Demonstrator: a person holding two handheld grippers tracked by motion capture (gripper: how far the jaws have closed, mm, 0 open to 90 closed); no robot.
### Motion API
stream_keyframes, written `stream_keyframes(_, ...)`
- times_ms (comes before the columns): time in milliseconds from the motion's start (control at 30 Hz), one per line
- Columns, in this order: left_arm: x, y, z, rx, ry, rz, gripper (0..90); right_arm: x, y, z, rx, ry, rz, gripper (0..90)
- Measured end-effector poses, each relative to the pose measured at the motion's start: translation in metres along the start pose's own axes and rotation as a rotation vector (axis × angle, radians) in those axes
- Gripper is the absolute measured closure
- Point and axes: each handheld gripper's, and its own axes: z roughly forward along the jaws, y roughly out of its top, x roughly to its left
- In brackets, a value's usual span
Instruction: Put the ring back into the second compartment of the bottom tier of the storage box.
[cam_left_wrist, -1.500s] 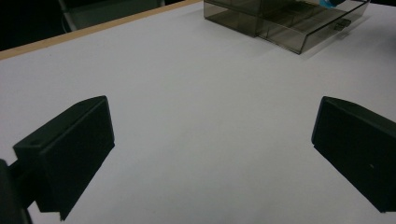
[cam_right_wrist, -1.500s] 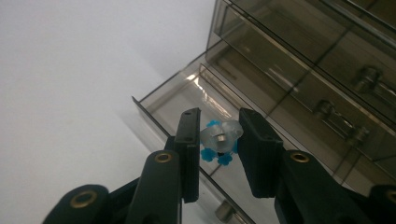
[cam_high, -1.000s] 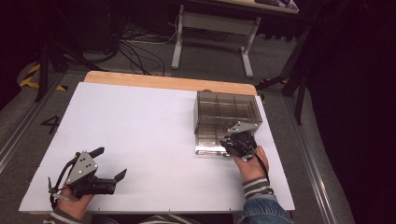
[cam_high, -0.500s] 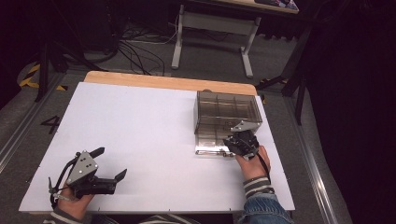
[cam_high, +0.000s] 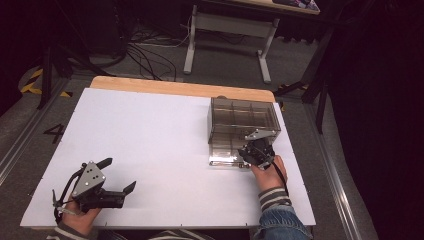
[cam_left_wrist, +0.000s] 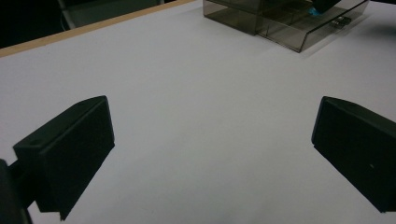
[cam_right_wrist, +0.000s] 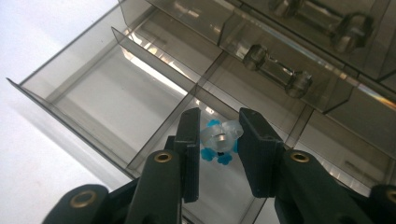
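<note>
Small clear-and-blue piece (cam_right_wrist: 220, 142), its round clear face towards the camera, long axis indiscernible, sits between the narrowly parted jaws of the right gripper (cam_right_wrist: 218, 154), above a compartment of the pulled-out smoky drawer (cam_right_wrist: 93, 100). Whether the pads press it is unclear. Left gripper (cam_high: 116, 176) spread wide, empty, over the white table (cam_high: 165, 145).

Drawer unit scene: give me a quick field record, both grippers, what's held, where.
surface: white table top
drawer unit: smoky clear plastic, far right of table, bottom drawer pulled out, split into compartments
right gripper: over the open drawer, jaws narrow
held item: small clear and blue piece between the jaws; whether both pads press on it cannot be told
left gripper: near-left of table, jaws wide apart, nothing between them
</note>
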Motion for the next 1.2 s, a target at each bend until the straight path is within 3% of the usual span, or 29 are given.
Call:
stream_keyframes(733,0.000,0.000,-0.001,0.000,0.000,0.006,0.0,-0.005,-0.004,0.012,0.042,0.010,0.012,70.1)
stream_keyframes(1200,0.000,0.000,-0.001,0.000,-0.002,0.006,0.0,-0.004,-0.002,0.005,0.012,0.009,0.009,66.1)
